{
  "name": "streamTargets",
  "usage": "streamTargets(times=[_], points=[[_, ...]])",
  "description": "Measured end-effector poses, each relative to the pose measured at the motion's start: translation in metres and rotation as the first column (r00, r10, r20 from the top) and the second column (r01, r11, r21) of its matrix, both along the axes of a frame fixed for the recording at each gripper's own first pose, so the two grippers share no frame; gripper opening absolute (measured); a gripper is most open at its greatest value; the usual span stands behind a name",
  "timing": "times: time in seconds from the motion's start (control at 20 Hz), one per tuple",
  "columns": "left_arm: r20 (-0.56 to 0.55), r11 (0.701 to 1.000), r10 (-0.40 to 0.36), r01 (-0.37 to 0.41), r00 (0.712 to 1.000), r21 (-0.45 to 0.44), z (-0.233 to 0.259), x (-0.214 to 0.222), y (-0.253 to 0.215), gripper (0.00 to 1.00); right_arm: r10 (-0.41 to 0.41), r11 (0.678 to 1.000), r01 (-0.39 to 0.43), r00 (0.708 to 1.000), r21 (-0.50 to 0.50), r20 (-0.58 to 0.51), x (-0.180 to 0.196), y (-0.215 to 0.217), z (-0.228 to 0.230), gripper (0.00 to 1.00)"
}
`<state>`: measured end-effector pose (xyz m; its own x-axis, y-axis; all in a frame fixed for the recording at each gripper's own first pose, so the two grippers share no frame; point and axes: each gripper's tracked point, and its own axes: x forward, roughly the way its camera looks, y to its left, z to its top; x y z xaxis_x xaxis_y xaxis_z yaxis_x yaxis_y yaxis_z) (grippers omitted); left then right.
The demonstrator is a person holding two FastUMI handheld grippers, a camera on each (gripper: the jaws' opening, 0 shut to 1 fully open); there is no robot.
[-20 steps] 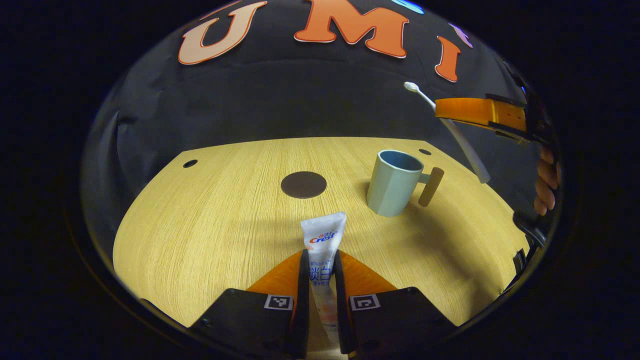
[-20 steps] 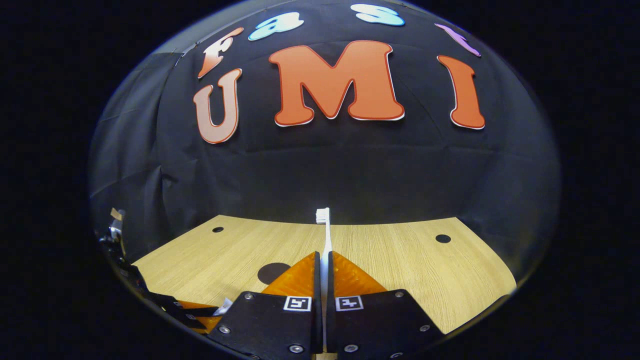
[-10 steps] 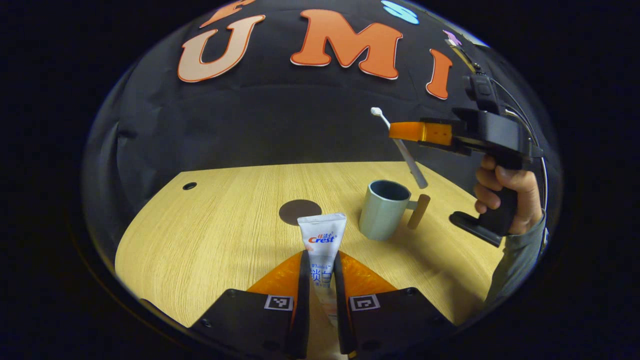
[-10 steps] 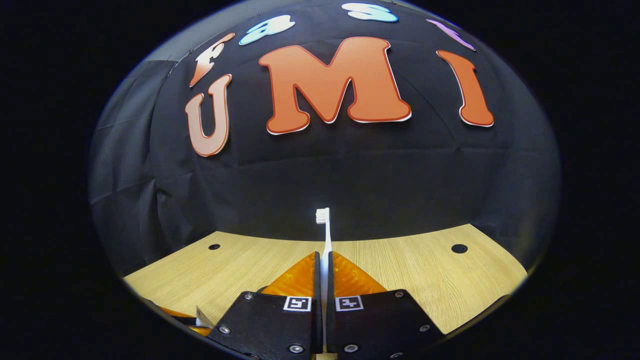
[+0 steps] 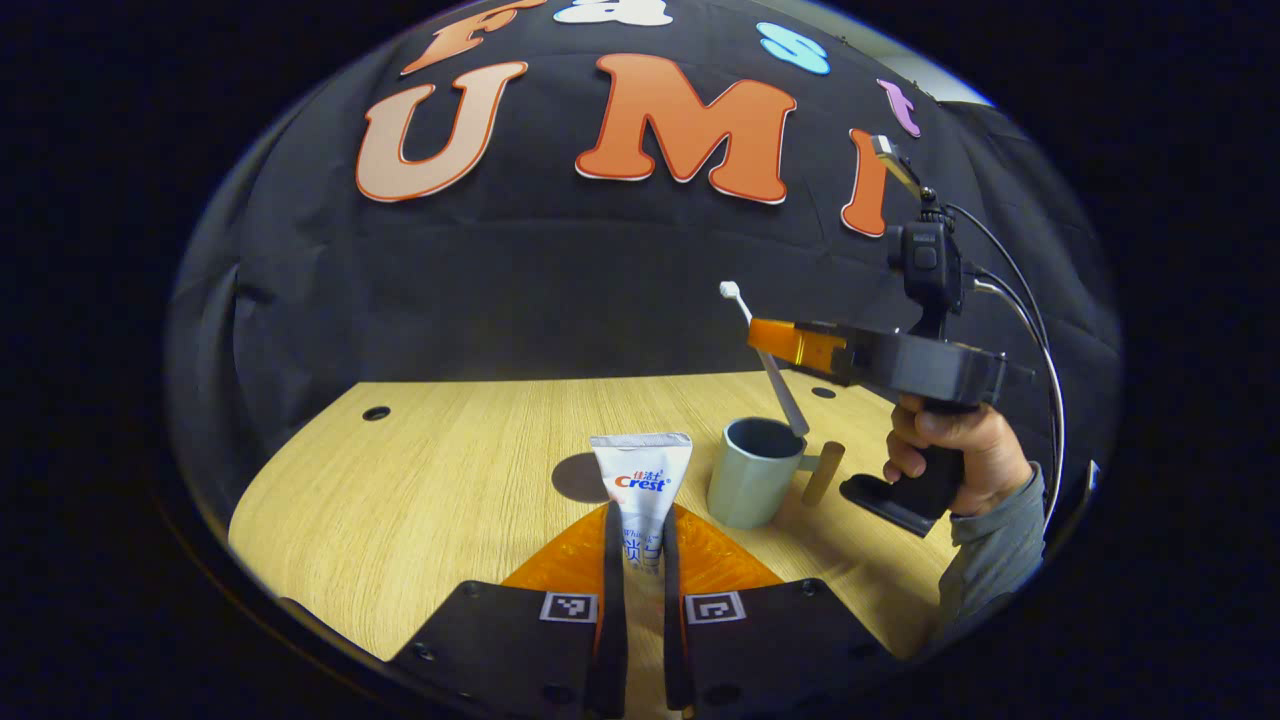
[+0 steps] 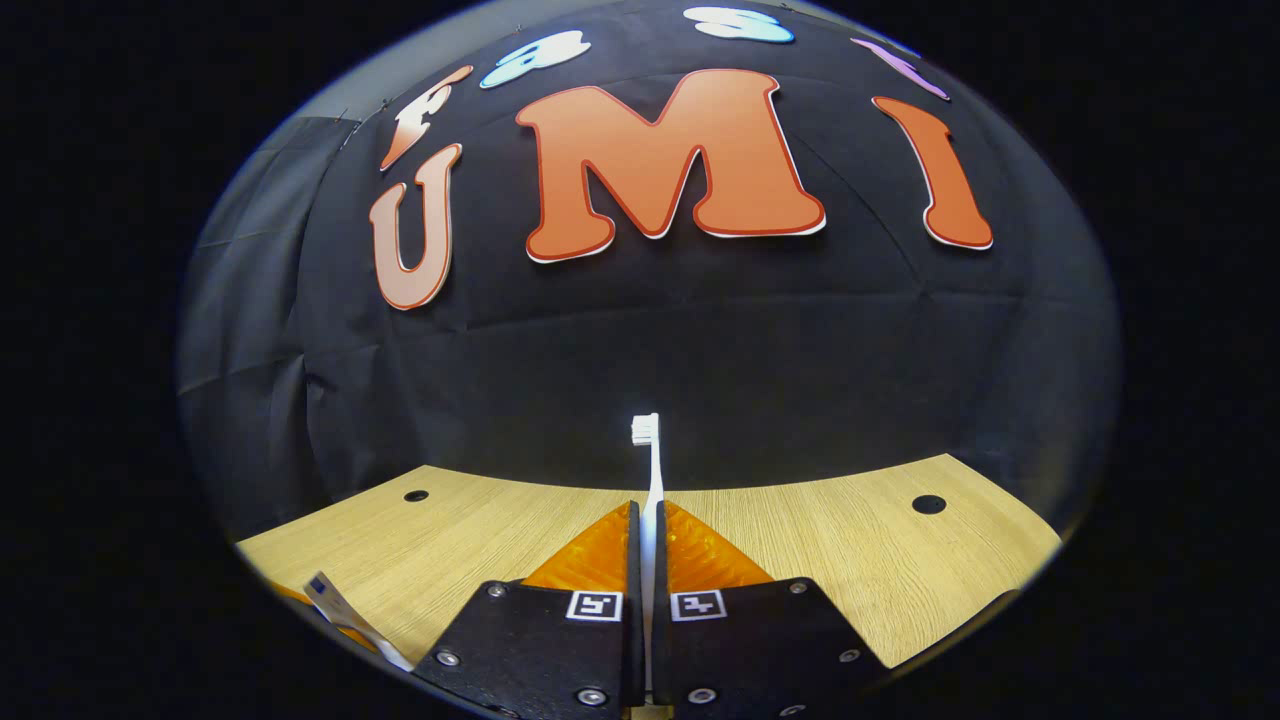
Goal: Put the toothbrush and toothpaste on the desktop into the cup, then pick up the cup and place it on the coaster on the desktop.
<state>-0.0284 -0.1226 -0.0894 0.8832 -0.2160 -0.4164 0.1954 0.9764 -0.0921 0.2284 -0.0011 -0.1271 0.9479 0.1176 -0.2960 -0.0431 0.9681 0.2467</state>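
Observation:
In the left gripper view my left gripper (image 5: 640, 515) is shut on a white toothpaste tube (image 5: 640, 475), held above the wooden table (image 5: 420, 470). A pale blue-grey cup (image 5: 750, 490) with a wooden handle stands just right of the tube. The dark round coaster (image 5: 575, 478) lies behind the tube, partly hidden. Above the cup my right gripper (image 5: 768, 338) is shut on a white toothbrush (image 5: 785, 395), tilted, with its lower end at the cup's mouth. The right gripper view shows the toothbrush (image 6: 654, 465) upright between my right gripper's (image 6: 648, 515) fingers.
A hand (image 5: 950, 450) and a grey sleeve hold the right gripper's black grip right of the cup. Small dark holes (image 5: 376, 413) sit near the table's far corners. The toothpaste tube's end (image 6: 335, 605) pokes in at the lower left of the right gripper view.
The right gripper has carried the toothbrush left and down, from beside the cup to over its mouth. The left gripper has drawn back a little with the tube.

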Motion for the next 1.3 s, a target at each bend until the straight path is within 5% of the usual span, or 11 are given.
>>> streamTargets(times=[0.75,1.3], points=[[0.339,1.0,-0.016,0.007,0.941,0.028,0.114,0.064,-0.037,0.18,-0.003,1.0,0.005,0.997,-0.025,0.075,-0.013,-0.014,-0.013,0.05],[0.335,0.999,-0.023,0.032,0.942,-0.02,0.109,0.082,-0.071,0.18,-0.018,0.998,0.013,0.995,0.058,0.099,-0.028,-0.035,-0.012,0.05]])
